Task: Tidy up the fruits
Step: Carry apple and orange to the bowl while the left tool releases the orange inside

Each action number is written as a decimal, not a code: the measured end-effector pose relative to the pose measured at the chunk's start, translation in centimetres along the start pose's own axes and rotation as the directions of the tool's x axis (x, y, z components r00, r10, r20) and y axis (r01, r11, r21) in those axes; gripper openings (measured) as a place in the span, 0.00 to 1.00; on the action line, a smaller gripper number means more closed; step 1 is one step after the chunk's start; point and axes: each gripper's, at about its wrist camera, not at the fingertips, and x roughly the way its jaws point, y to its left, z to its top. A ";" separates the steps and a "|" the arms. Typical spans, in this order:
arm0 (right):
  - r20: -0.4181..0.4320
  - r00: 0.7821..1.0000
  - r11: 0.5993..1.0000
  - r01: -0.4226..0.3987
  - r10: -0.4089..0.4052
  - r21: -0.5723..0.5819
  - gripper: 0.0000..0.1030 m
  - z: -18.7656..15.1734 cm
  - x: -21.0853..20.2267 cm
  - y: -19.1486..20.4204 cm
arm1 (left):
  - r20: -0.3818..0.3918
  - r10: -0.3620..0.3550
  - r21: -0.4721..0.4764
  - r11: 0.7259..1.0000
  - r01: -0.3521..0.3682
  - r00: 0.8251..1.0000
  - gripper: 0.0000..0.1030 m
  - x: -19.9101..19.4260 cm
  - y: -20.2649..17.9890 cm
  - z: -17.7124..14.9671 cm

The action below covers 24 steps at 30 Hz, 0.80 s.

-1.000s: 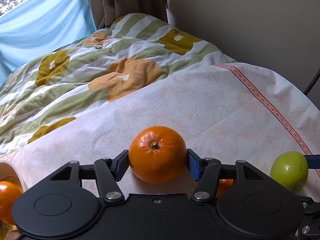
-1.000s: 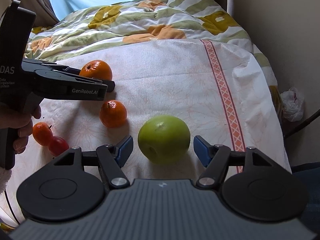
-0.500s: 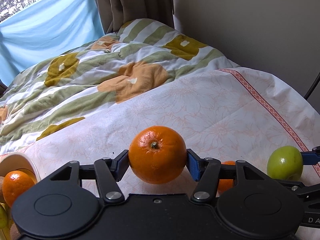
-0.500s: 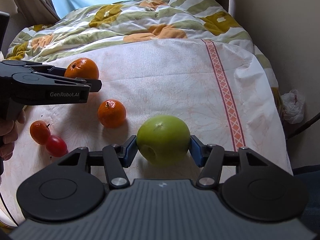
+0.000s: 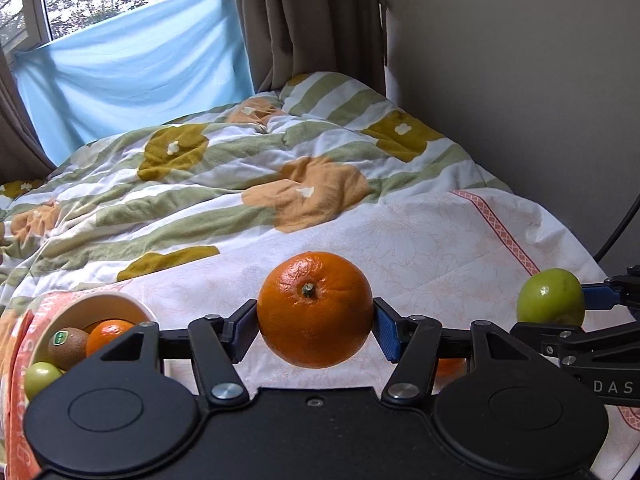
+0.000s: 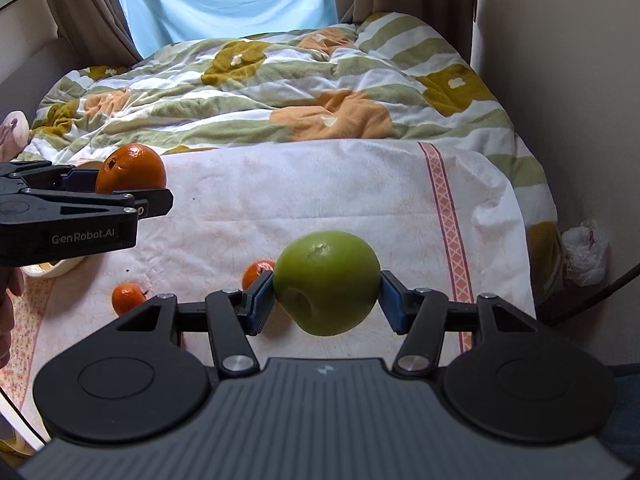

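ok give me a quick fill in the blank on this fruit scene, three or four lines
1. The left gripper is shut on the ____.
2. The right gripper is shut on the green ____.
3. In the left wrist view, the kiwi with a sticker lies in the ____.
4. In the right wrist view, the number of small mandarins lying loose on the white cloth is ____.

Missing words: orange; apple; bowl; two
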 end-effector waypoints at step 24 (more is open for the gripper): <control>0.038 0.975 0.964 -0.208 0.217 -0.163 0.68 6.3 -0.3 20.5 | -0.032 0.207 -0.204 0.957 -0.209 0.978 0.62 -8.1 18.1 -5.7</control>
